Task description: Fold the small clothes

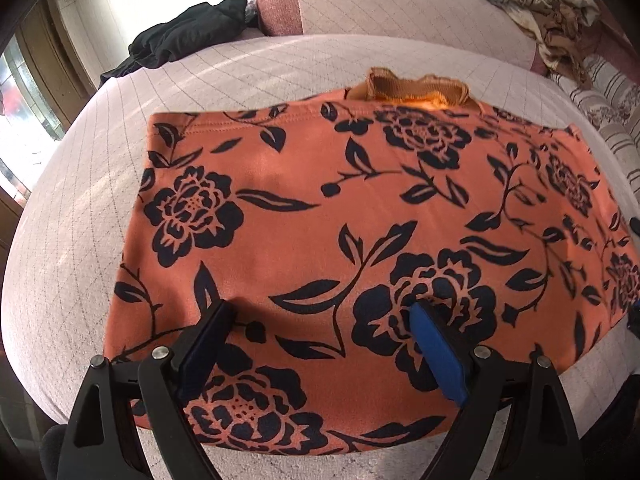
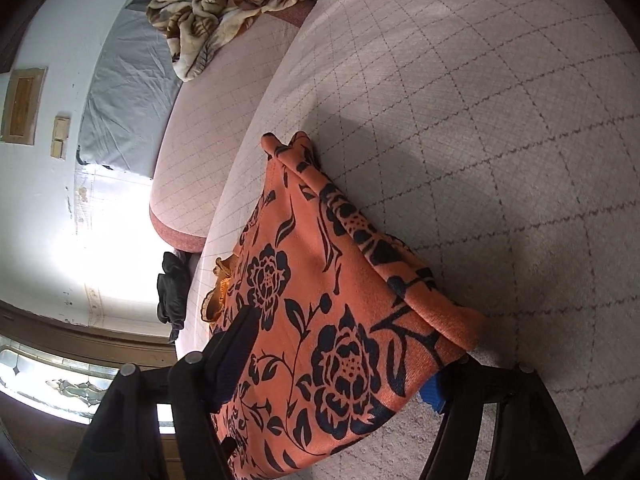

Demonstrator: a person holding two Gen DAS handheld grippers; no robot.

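Observation:
An orange garment with black flowers [image 1: 340, 220] lies spread flat on a quilted pink cushion [image 1: 100, 208]. A tan ribbed collar [image 1: 416, 86] peeks out at its far edge. My left gripper [image 1: 320, 312] is open and points down at the near part of the cloth, its blue-padded fingertips [image 1: 424, 320] low over the print. In the right wrist view the garment [image 2: 320, 280] has a folded side edge raised off the cushion [image 2: 480, 120]. My right gripper [image 2: 340, 344] is open around that edge, with one finger [image 2: 236, 340] on top and the blue pad [image 2: 434, 394] underneath.
A black garment [image 1: 188, 32] lies bunched at the cushion's back left edge. A brown and cream patterned blanket [image 1: 532, 0] is heaped at the back right beside a striped pillow [image 1: 600, 96]. A bright window and a wooden frame [image 2: 60, 340] stand beyond the cushion.

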